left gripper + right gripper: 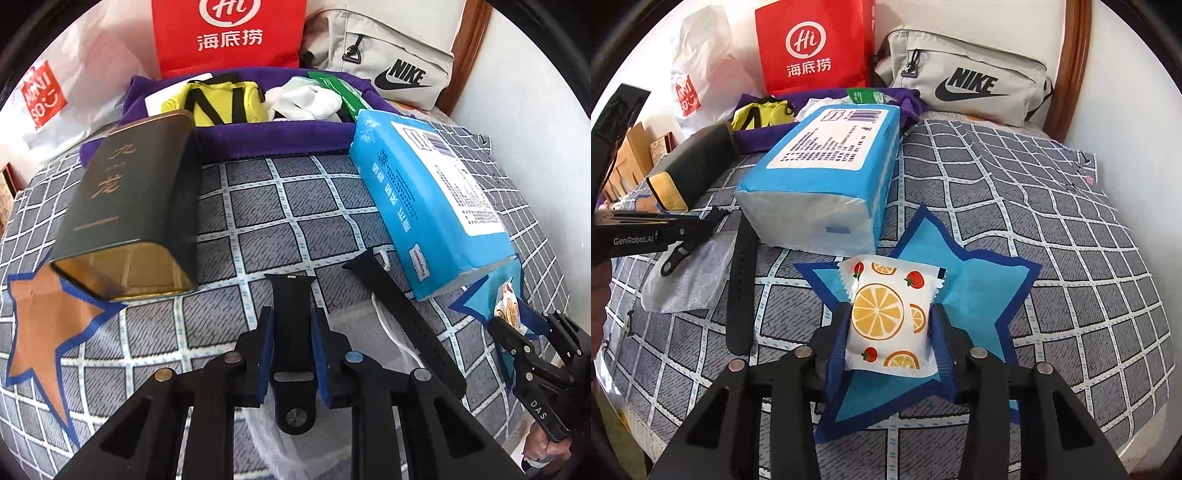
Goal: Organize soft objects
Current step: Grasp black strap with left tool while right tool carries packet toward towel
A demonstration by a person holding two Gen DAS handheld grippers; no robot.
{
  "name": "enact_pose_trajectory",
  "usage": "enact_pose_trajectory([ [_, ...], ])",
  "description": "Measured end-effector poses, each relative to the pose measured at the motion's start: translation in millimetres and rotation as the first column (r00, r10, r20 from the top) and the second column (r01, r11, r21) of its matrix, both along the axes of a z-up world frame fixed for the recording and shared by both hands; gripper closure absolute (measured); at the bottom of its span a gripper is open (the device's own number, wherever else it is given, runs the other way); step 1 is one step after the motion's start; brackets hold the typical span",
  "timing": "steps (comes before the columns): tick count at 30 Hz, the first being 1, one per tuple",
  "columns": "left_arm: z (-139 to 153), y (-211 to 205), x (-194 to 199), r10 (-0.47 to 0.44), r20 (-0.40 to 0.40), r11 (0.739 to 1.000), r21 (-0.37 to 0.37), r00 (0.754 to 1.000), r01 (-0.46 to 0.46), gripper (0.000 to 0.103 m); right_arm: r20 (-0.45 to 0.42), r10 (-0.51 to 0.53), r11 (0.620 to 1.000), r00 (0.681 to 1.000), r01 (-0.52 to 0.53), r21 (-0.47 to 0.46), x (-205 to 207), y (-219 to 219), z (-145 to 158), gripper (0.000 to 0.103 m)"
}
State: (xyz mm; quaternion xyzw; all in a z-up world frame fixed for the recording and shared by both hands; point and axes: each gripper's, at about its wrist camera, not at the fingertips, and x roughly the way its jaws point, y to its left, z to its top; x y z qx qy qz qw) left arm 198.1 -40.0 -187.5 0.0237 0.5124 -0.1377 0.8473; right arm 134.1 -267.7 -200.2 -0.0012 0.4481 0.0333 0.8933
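My left hand-held gripper [292, 341] is clamped on a black watch strap half [293, 332] whose long axis runs 12-to-6 between its pads, while my right hand-held gripper [891, 325] pinches the fruit-print packet [891, 317] above the blue star [982, 295], strap's mate [402, 314] at 2 o'clock.

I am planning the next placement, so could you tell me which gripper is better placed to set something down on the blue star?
The right gripper. It is shut on the fruit-print packet directly over the blue star. The left gripper grips a black watch strap over the mesh pouch, off to the side of that star.
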Motion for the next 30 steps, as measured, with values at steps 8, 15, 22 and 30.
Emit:
enact_pose_trajectory([
  [8,28.6,10.5,-17.0,0.022,0.050,0.999,-0.026,0.998,-0.021,0.084,0.042,0.022,0.999,0.999,-0.024,0.047,-11.9,-2.3,28.1,0.064],
  [15,48.6,27.3,-25.7,0.057,0.076,0.996,-0.066,0.996,-0.052,0.084,0.083,0.042,0.997,0.996,-0.047,0.059,-18.0,1.9,53.1,0.064],
  [22,66.0,42.6,-27.9,0.094,0.098,0.992,-0.089,0.991,-0.085,0.084,0.117,0.062,0.995,0.991,-0.071,0.069,-17.1,7.7,77.5,0.064],
  [30,85.2,55.6,-20.3,0.126,0.120,0.988,-0.104,0.985,-0.113,0.084,0.167,0.082,0.994,0.983,-0.092,0.055,-2.5,16.4,108.6,0.064],
])
